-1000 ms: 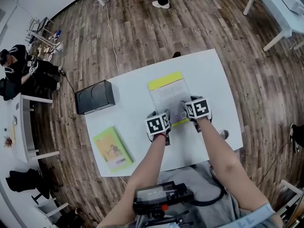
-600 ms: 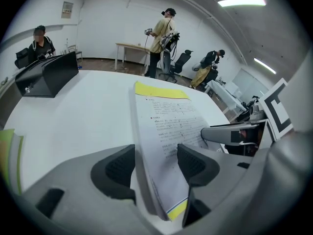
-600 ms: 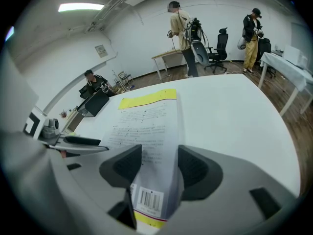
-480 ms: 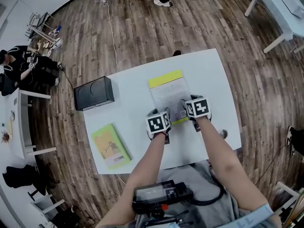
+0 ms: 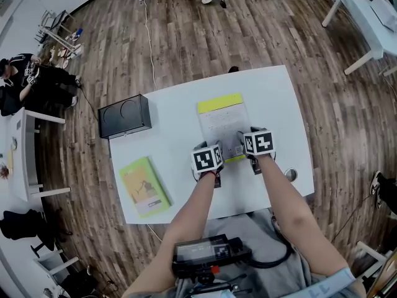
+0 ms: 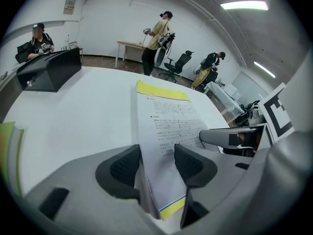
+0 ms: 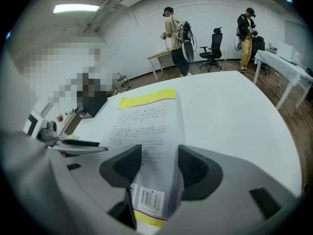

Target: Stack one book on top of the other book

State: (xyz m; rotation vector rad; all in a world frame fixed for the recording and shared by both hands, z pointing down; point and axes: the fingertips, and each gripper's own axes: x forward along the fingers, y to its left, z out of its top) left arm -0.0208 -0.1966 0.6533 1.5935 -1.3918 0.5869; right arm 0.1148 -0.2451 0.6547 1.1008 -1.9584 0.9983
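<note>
Left fingers (image 6: pixel 117 168), closing, and right fingers (image 7: pixel 122 168) straddle book's (image 5: pixel 220 124) near corners.

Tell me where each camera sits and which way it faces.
Head view: on the head, steeply down at the table and book; forearms, left tongs, right tongs show.
Left gripper view: on the left tongs, along jaws that have just been closing astride the book's corner; right tongs beside.
Right gripper view: on the right tongs, along jaws astride the barcode corner; left tongs beside.
All three share the book.
</note>
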